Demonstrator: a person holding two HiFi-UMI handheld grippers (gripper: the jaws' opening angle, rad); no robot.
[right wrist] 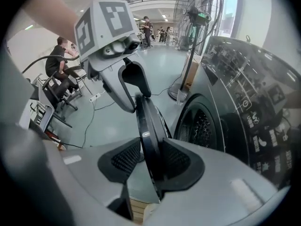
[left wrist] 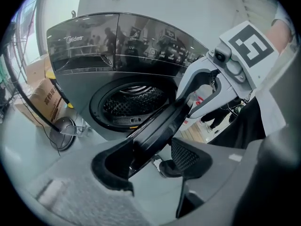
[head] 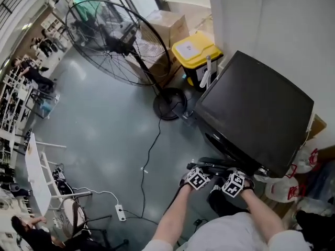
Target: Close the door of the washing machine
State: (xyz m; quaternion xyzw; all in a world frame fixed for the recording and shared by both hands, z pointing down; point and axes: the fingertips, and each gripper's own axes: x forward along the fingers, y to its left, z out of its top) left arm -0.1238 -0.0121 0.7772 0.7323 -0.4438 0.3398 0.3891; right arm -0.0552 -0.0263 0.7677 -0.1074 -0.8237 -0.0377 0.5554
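**Clenched right claw point(right wrist: 151, 145), slack left claw point(left wrist: 153, 147), both on open washer door point(right wrist: 147, 121)**

Rim of the door runs edge-on btwn the right claw's pads and touches both, no gap seen. Just beside it on the same rim, the left claw is released: rim lies against one pad, and the other pad point(left wrist: 188, 157) stands clear w/ floor showing in the gap. Each claw's marker cube shows in the other's view. In head view the two cubes sit side by side, low centre, w/ the person's forearms point(head: 175, 213) behind them.

The door is swung out from the front of the washing machine point(head: 256, 109), not shut. There is open space btwn it and the porthole, w/ the perforated steel drum point(left wrist: 134, 102) visible inside. A glossy dark ctrl panel point(left wrist: 117, 41) runs across the front above the porthole. Machine top is black and flat.

Grey floor point(head: 99, 140) all round. In head view a big pedestal fan point(head: 118, 41) stands left of the machine, its round base near the machine's corner. A black cable point(head: 150, 156) trails over the floor, and a white power strip point(head: 120, 212) lies near it. Beyond the fan, by the wall, are a yellow-lidded bin point(head: 196, 51) and a cardboard box point(head: 170, 22). White plastic bags point(head: 293, 184) w/ red print lie right of the machine. Far bkgd: a seated person point(right wrist: 59, 60) on a chair.
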